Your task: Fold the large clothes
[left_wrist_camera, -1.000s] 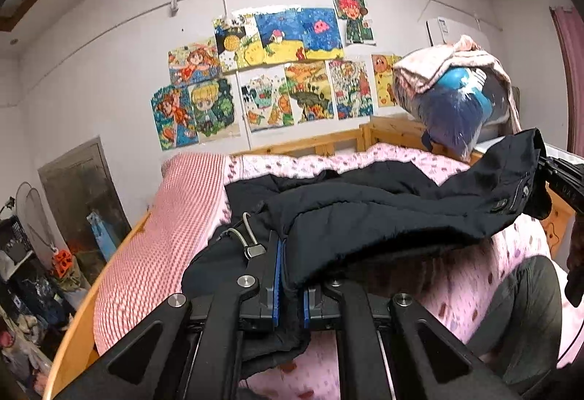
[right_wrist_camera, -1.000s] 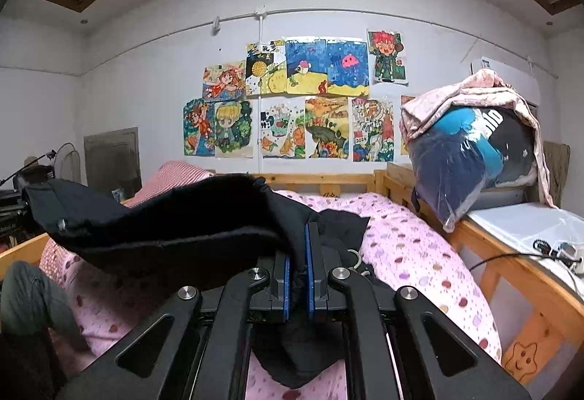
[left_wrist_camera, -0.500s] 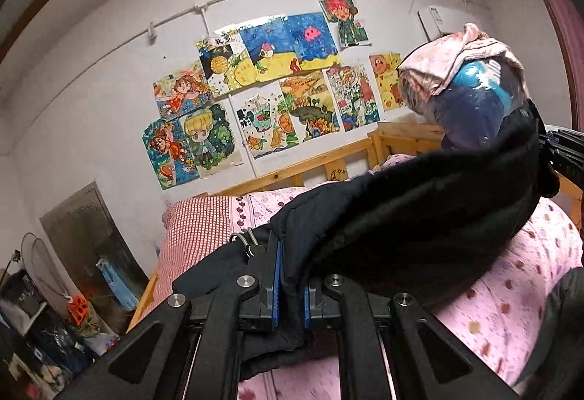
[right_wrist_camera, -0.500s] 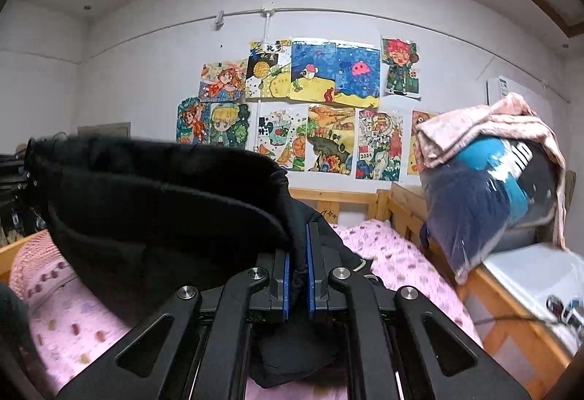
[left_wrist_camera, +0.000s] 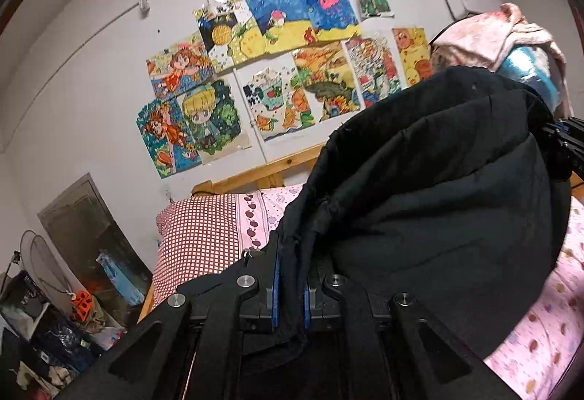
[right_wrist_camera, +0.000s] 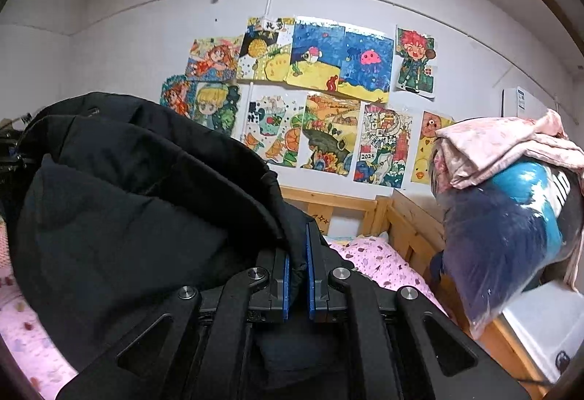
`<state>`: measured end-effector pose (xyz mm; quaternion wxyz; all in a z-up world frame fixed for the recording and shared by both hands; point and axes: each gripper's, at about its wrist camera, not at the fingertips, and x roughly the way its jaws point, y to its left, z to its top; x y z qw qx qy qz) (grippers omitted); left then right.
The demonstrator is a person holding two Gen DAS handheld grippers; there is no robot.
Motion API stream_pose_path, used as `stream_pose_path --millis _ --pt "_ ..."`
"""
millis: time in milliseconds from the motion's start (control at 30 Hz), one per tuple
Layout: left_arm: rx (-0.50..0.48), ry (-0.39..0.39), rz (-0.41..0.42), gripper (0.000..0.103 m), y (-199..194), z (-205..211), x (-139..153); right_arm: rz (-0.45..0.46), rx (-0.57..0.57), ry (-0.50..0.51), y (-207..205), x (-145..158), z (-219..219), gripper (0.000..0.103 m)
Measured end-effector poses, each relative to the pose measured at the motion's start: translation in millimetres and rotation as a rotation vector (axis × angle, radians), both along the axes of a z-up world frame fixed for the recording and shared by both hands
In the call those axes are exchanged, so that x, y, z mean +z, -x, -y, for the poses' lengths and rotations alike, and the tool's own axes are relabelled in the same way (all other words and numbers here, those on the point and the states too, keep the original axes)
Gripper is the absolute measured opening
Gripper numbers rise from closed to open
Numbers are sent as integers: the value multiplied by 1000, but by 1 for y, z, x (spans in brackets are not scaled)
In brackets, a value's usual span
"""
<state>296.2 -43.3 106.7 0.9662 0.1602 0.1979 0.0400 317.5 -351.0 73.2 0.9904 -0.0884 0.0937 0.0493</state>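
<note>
Both grippers, left (left_wrist_camera: pixel 290 285) and right (right_wrist_camera: pixel 296 285), have their fingers pinched narrow on an edge of the black coat (left_wrist_camera: pixel 430 188), held up above the bed (left_wrist_camera: pixel 540 338). The fold-over looks to be in hand; next, carry that edge across and lay it flat. One drawing (right_wrist_camera: pixel 381 151) above the bed reads "2024".

A bulky black padded jacket (left_wrist_camera: pixel 430 188) hangs bunched in the air above the bed, its quilted fabric sagging in a broad arc.
</note>
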Motion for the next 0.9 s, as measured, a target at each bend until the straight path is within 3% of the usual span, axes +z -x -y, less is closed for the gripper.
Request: stream_pose_path --millis 233,500,900 --pt "33 -21 -52 9 -73 -3 -31 -49 -37 71 -65 -26 -17 6" --pt "56 -27 -164 9 -144 -12 -78 -166 -40 107 -136 -69 -33 7" --pt "42 18 -221 13 -174 -18 -104 -250 -56 95 -162 -106 -40 7"
